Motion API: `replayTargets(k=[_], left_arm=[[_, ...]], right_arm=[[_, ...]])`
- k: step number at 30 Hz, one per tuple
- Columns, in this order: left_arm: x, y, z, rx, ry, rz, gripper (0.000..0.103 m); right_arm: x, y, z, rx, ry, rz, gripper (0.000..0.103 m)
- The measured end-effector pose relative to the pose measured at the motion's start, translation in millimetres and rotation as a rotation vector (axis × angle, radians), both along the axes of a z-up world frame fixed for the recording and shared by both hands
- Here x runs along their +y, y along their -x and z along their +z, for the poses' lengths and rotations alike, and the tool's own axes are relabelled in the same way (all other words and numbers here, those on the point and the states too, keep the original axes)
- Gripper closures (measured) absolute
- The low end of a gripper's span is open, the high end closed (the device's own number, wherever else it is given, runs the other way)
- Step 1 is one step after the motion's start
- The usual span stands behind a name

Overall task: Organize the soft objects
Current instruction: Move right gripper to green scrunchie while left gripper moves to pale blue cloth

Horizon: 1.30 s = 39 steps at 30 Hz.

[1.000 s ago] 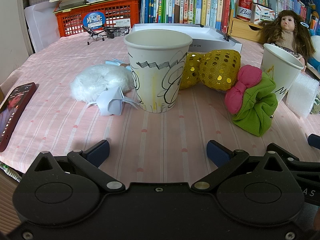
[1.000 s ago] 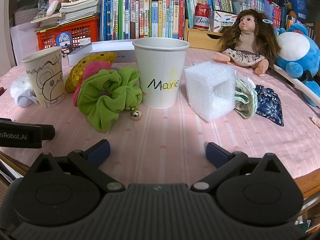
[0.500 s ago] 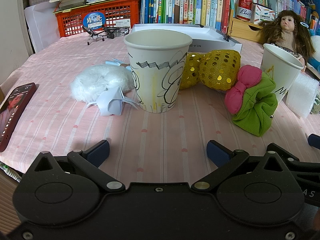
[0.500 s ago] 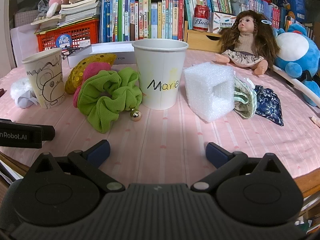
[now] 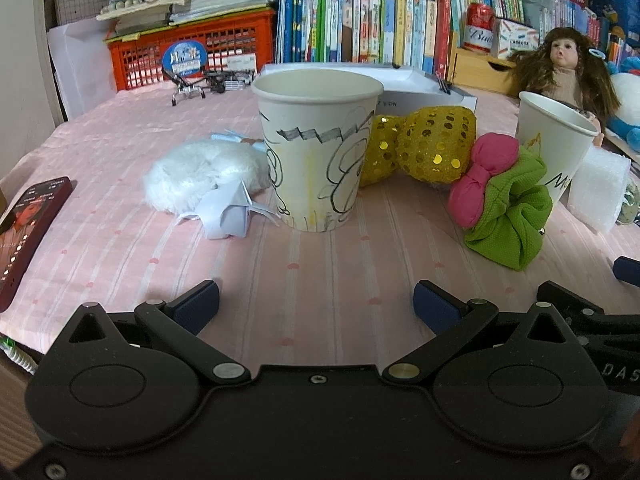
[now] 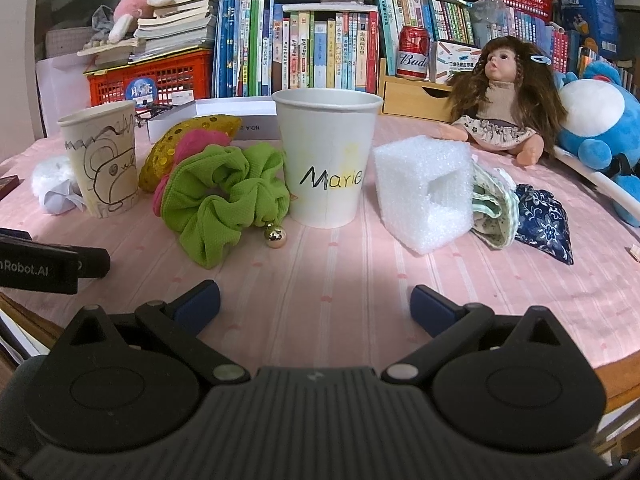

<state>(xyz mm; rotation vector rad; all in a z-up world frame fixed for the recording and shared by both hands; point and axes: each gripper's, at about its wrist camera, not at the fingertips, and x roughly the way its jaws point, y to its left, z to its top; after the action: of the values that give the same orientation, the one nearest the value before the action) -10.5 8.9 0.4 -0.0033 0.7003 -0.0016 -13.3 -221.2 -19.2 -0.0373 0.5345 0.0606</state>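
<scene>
Left view unchanged; right gripper [image 6: 315,299] has risen slightly. Left gripper [image 5: 316,300] idle, both jaws apart, empty. Green scrunchie [image 6: 224,204], doodled cup [image 5: 318,148] untouched on worktop [image 5: 320,280]; organizing not begun.

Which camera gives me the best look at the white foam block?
The right wrist view: the white foam block sits whole beside the "Marie" paper cup, its notch showing. The left wrist view catches only a corner behind that cup at the frame edge.
</scene>
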Motion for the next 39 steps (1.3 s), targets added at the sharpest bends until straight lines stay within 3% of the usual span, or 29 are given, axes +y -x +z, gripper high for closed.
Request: replayTargets(k=[9, 18, 28, 39], left_arm=[[1, 7, -7, -0.06, -0.001, -0.006, 0.0], [5, 6, -5, -0.051, 0.015, -0.013, 0.0], [25, 15, 12, -0.132, 0.051, 0.044, 0.0], [45, 1, 23, -0.184, 0.031, 0.09, 0.0]], right_arm=[[-1, 2, -3, -0.017, -0.012, 0.005, 0.0], [0, 5, 0, -0.035, -0.028, 0.042, 0.0], [17, 6, 15, -0.117, -0.023, 0.11, 0.0], [31, -12, 26, -0.165, -0.008, 0.13, 0.003]])
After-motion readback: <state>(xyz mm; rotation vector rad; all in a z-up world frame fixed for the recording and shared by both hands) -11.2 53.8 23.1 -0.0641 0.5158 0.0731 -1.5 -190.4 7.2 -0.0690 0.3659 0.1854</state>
